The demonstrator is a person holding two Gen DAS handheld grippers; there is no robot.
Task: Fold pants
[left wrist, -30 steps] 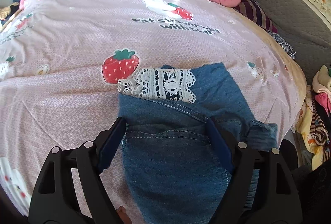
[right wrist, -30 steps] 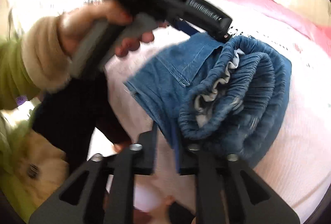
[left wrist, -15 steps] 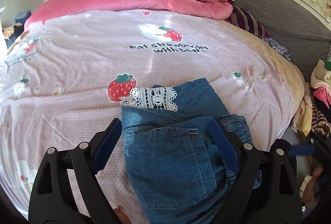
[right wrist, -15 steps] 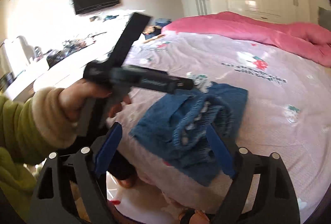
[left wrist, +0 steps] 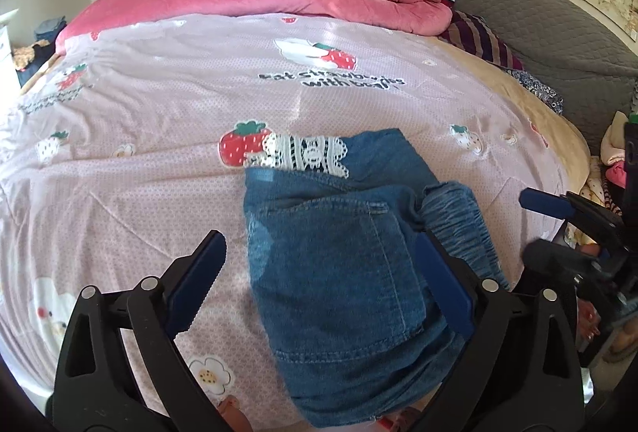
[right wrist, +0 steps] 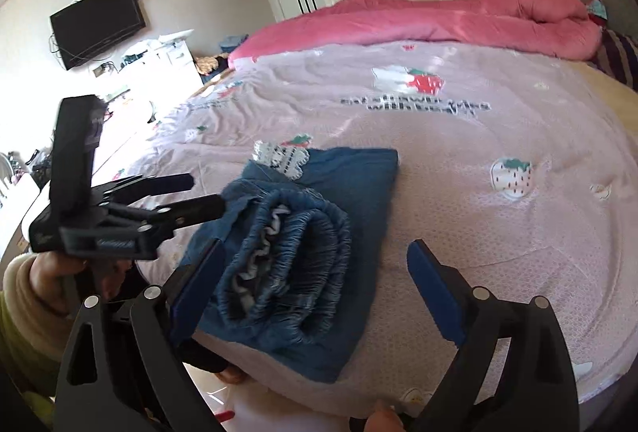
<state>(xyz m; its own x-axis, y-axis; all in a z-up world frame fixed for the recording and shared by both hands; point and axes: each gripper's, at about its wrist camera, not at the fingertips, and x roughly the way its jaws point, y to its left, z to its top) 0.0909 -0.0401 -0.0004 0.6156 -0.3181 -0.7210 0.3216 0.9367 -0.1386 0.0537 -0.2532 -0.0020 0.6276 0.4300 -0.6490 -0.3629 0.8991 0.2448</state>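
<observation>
Having released the denim since a second ago, the right gripper (right wrist: 315, 288) stands wide open; the left gripper (left wrist: 319, 272) is open too. Folded blue pants (left wrist: 343, 272) lie at the bedspread's (left wrist: 159, 113) near edge, gathered waistband (right wrist: 287, 264) rightward, white lace trim (left wrist: 303, 153) farthest.

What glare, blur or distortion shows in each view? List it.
Left wrist view: strong fisheye curve bows the bedspread, dark vignette in the corners, folded pants sharp. Right wrist view: daylight blows out the left side by the TV, left gripper slightly soft, bed rim bowed.
</observation>
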